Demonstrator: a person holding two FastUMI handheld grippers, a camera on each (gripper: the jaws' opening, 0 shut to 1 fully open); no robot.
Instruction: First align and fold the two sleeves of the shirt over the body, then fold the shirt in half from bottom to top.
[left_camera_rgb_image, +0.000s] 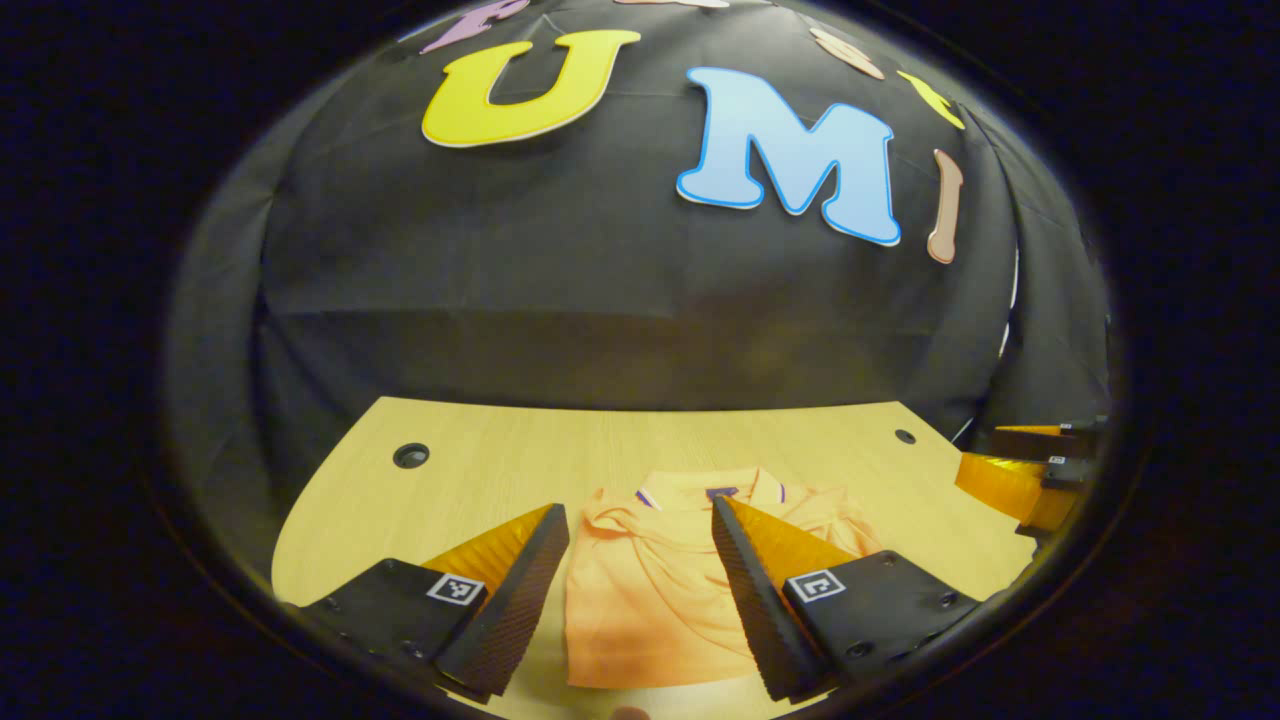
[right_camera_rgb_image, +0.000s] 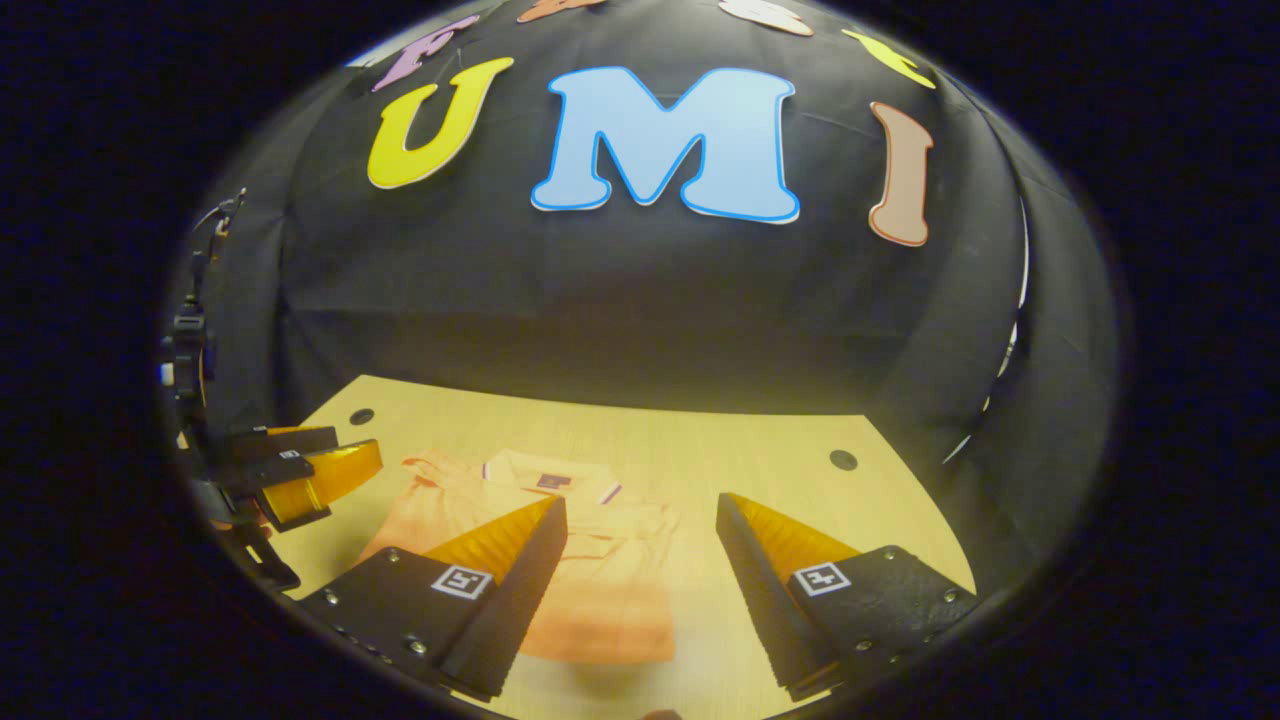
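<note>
left gripper (left_camera_rgb_image: 640, 520) spread, raised above folded shirt (left_camera_rgb_image: 650, 600); right gripper (right_camera_rgb_image: 640, 515) spread, level, over table (right_camera_rgb_image: 760, 450).

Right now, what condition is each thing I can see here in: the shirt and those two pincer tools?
orange shirt: lying flat on the wooden table, collar toward the far wall, sleeves seemingly folded in over the body, not yet folded bottom to top.
left gripper: open, above the shirt, holding nothing.
right gripper: open, above the shirt's right edge, holding nothing.
</note>
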